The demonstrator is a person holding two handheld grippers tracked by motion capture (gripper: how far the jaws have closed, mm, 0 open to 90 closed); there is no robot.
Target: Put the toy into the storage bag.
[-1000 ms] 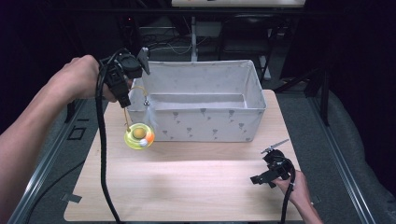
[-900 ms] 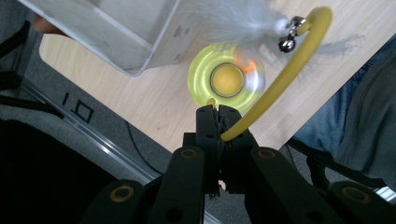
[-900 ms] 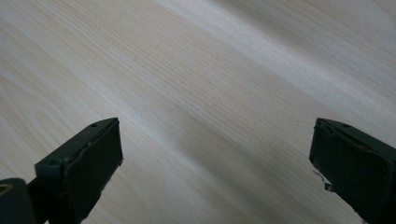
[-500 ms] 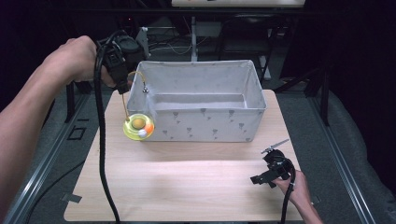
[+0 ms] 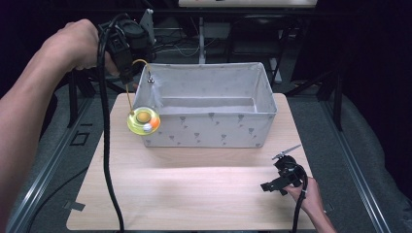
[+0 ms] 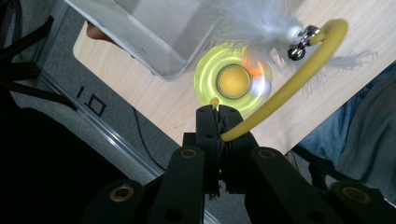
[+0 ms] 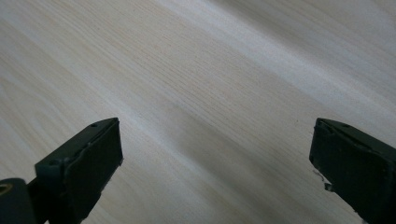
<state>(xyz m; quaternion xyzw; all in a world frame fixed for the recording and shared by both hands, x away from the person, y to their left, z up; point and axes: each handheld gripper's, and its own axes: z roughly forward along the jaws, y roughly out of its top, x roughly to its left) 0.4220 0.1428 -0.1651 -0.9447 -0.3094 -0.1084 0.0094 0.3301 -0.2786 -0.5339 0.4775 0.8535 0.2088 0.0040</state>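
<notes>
High view: the left gripper (image 5: 127, 46), held up at about ten o'clock above the worktop (image 5: 194, 194), has its jaws pinching the yellow wand (image 5: 129, 92) of a cat toy. The wand curves over to a white feather (image 5: 154, 92) and small metal bell (image 5: 151, 79) that hang at the near-left corner of the grey fabric bin (image 5: 209, 114). Below, the toy's round yellow-green base (image 5: 144, 121) hangs just outside that corner, clear of the wood, with an orange ball and a white one in its ring. In the left gripper view the wand (image 6: 285, 88) bends away at two o'clock, feather (image 6: 261, 18) above the base (image 6: 232, 80). The right gripper (image 5: 284, 175) rests low at five o'clock, jaws spread wide over bare worktop (image 7: 210, 93).
</notes>
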